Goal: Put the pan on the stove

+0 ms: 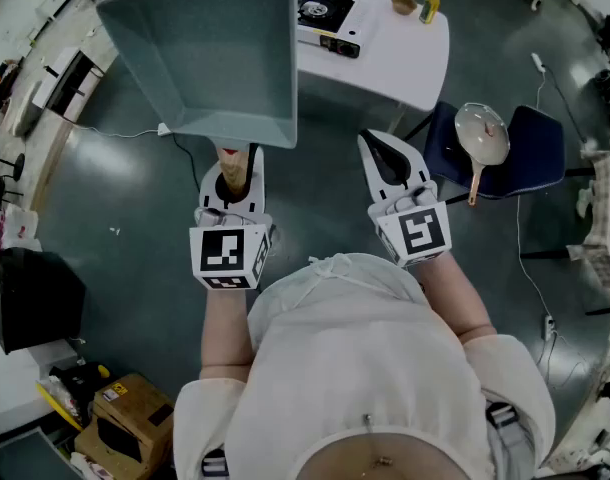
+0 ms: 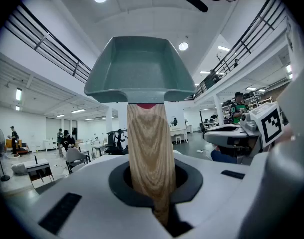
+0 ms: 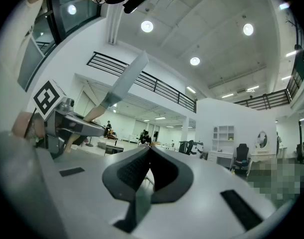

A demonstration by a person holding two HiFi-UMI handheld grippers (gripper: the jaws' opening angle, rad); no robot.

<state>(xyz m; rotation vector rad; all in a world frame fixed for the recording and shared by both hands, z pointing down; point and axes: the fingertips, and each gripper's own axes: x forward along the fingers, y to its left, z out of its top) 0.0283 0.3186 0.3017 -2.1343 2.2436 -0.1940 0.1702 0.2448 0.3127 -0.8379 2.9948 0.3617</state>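
Observation:
A teal square pan (image 1: 210,53) with a wooden handle (image 1: 233,173) is held up high, close under the head camera. My left gripper (image 1: 230,168) is shut on that handle, with the pan upright above it. In the left gripper view the handle (image 2: 149,148) rises from between the jaws to the pan (image 2: 142,68). My right gripper (image 1: 380,148) hovers beside it, shut and holding nothing; its pads (image 3: 142,168) meet. The right gripper view shows the pan (image 3: 124,83) edge-on at the left. A black portable stove (image 1: 325,13) sits on the white table (image 1: 405,63) ahead.
A round pale frying pan (image 1: 482,133) lies on a dark blue chair (image 1: 540,148) to the right of the table. A small bowl (image 1: 403,5) and a yellow bottle (image 1: 430,6) stand at the table's far end. A cardboard box (image 1: 125,418) sits on the floor at the lower left.

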